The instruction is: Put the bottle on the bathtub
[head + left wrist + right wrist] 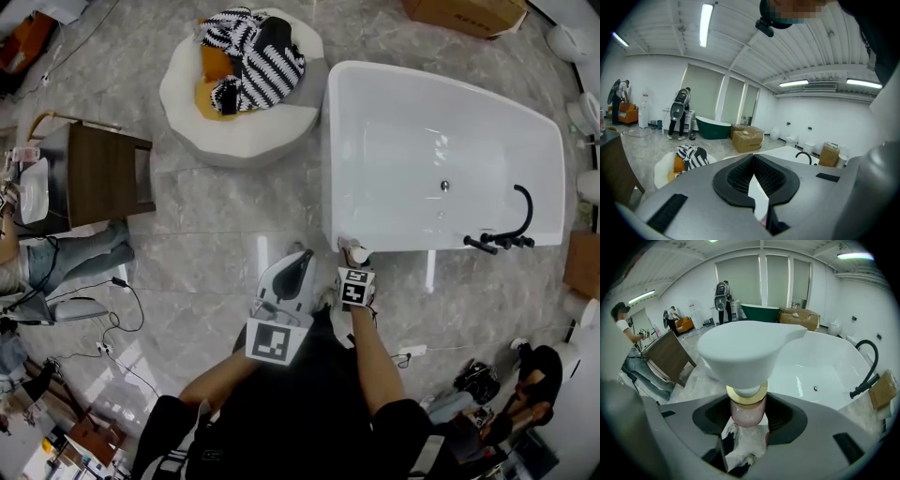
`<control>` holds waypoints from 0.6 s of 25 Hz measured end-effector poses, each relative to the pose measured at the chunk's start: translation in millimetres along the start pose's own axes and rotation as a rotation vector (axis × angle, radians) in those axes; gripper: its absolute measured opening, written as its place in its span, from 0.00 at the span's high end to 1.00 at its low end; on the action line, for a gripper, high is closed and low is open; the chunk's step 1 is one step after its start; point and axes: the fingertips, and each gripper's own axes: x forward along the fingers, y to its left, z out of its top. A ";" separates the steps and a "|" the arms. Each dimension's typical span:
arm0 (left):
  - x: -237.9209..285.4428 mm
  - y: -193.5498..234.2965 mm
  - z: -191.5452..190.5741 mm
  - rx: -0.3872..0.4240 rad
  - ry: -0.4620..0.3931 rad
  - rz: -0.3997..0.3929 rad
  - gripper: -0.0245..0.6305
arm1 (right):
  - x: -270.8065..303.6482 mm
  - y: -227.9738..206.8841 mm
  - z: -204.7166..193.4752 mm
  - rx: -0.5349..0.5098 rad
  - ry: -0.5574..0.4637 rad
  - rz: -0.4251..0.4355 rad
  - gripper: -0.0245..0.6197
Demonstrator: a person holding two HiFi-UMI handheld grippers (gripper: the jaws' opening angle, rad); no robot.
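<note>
Pump bottle held at a bathtub corner.
At lower centre, the left gripper [301,260] is seen clenched, empty. Just right, a pink bottle [746,358] is clamped in the right gripper [748,416], at the lower-left corner of the white bathtub [334,141].

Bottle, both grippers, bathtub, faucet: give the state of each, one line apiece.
bottle: upright, clamped by its pink body, at the bathtub's near corner, not yet released.
right gripper: shut on the bottle.
left gripper: shut, nothing between its jaws.
bathtub: empty, no water visible in it.
faucet: no water running from it.
</note>
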 end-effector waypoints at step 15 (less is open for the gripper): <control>-3.2 0.6 -4.0 0.005 0.004 0.009 0.94 | 7.8 8.3 -13.1 -0.065 0.018 0.000 0.63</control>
